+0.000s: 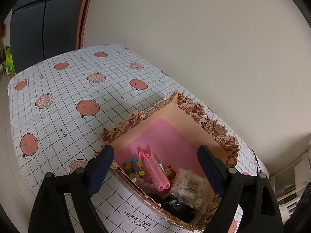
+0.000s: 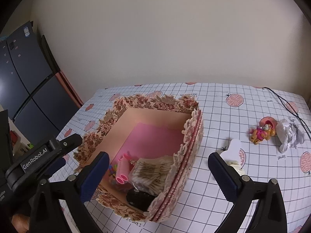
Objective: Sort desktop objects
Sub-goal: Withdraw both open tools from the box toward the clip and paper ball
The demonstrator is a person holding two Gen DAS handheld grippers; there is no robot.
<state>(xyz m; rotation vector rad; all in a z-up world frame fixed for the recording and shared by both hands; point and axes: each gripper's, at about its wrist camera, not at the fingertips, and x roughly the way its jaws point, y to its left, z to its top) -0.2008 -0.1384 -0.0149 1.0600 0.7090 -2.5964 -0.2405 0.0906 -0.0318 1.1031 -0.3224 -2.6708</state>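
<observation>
Both my left gripper [image 1: 155, 167] and right gripper [image 2: 158, 174] stood wide open, empty, over the box [image 2: 194, 128]; next, I judged, approach the toy [image 2: 261, 134] squarely.

A floral lace-trimmed fabric box [image 2: 194, 136] holds pink hair rollers [image 2: 122, 171], a cotton-swab packet [image 2: 150, 171] and a black clip [image 2: 139, 197]; at its three o'clock lie an orange toy figure [image 2: 261, 134] and crumpled white paper [image 2: 289, 134].

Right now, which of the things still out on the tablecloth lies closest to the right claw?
The white and cream hair clip, just beyond the right claw, beside its right finger. The orange-pink toy figure and crumpled white paper lie farther back to the right.
</observation>
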